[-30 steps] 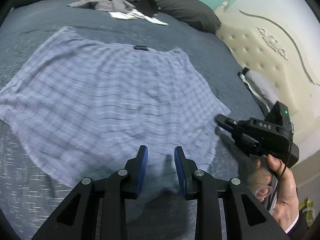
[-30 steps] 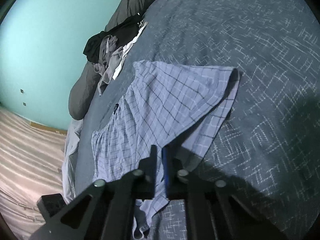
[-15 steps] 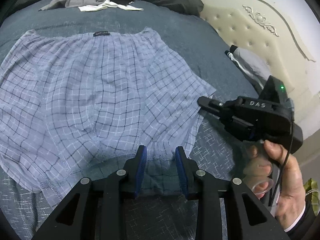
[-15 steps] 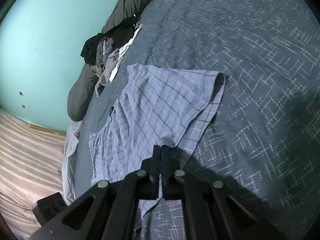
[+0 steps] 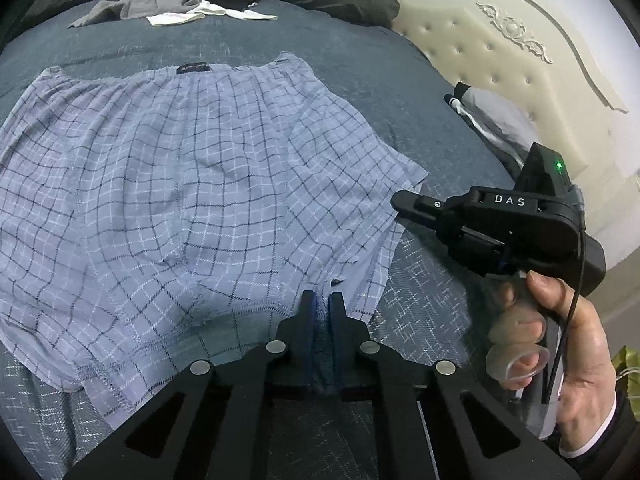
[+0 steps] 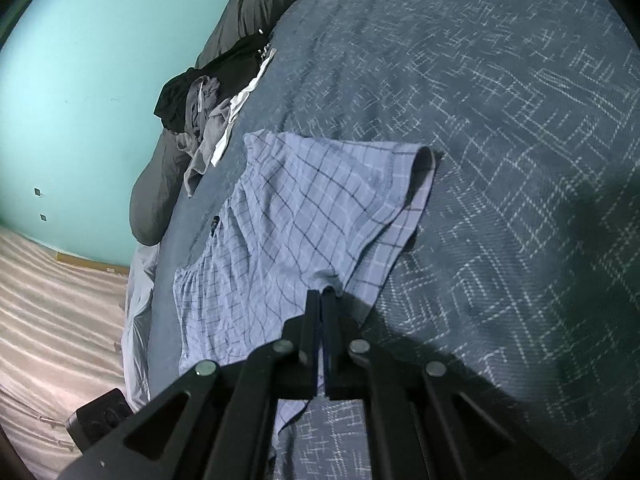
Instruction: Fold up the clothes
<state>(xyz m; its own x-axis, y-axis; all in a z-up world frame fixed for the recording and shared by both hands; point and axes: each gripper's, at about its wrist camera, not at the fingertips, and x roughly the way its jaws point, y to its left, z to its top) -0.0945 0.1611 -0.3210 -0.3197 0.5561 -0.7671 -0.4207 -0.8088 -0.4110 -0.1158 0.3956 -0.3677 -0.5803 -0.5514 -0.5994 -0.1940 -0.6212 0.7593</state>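
Pale blue checked cotton boxer shorts (image 5: pixel 192 184) lie spread flat, unfolded, on the dark blue bed (image 5: pixel 360 60). Left gripper (image 5: pixel 322 300) jaws have just closed, clamping the near hem; right gripper (image 6: pixel 322 296) jaws are clamped on the right leg hem. Folding remains.

One shorts (image 5: pixel 192 184) (two grippers (image 5: pixel 323 300))

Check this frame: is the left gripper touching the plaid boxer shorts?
Touching. In the left wrist view, the left gripper has just closed its jaws on the hem of the plaid boxer shorts, with fabric pinched between the blue pads.
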